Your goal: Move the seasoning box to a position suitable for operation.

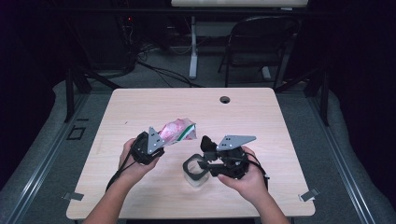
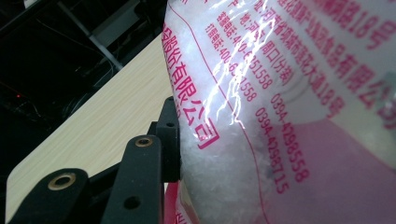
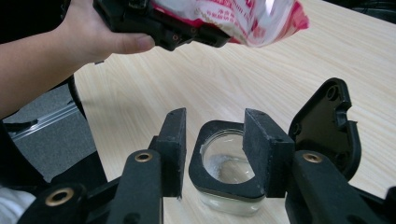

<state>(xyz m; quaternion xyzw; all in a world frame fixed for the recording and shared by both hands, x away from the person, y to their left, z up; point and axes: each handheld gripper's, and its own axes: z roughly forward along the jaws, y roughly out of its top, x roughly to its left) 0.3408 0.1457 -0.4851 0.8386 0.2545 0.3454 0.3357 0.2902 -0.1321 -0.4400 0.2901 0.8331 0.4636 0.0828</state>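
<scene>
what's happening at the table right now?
A person works two handheld grippers. The left gripper is clamped on a pink-printed plastic bag of white granules, held above the table. The right gripper sits at a glass jar with a black rim, flip lid open, jaws around it.

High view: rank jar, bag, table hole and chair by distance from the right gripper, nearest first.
From the right gripper:
1. Jar, right at its jaws, just below them.
2. Bag, up-left, held in the left gripper.
3. Table hole, near the far edge.
4. Chair, on the floor beyond the table.
</scene>
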